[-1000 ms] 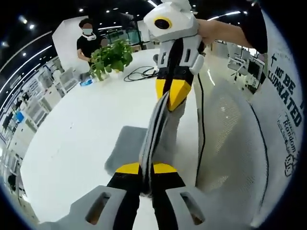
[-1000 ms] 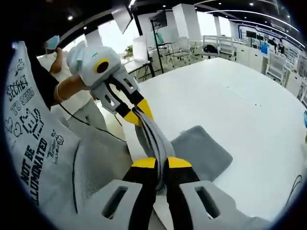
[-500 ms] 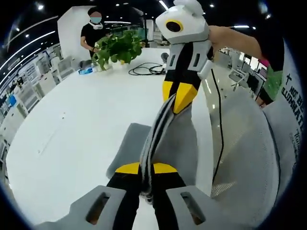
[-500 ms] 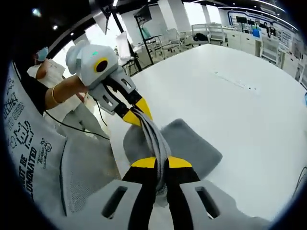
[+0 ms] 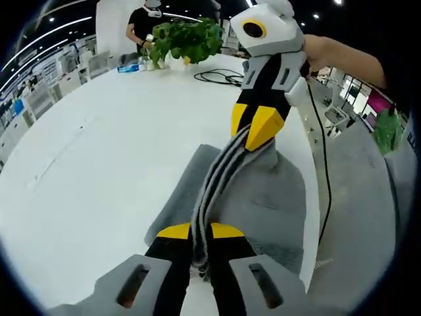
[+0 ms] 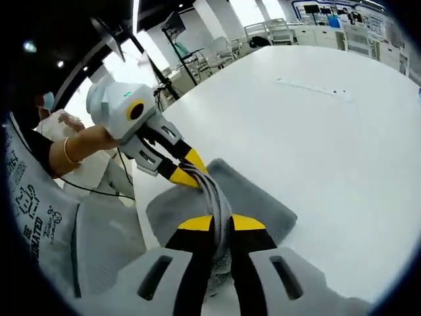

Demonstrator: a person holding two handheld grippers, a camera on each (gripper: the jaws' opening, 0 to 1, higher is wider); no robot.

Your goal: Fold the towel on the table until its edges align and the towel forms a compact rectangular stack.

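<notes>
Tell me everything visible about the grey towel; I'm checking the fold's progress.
The grey, soft-looking cloth towel lies partly on the white table, its near edge lifted and bunched into a taut ridge. The left hand-held gripper and right hand-held gripper each pinch one end of that ridge. The lower layer rests flat, close to the table's edge.

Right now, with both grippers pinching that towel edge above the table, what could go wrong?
1. The towel lies close to the table's near edge; dragging that way could pull it off.
2. The edge between the left gripper and right gripper is bunched, so the layers may land misaligned.
3. A black cable hangs nearby and might snag.
</notes>
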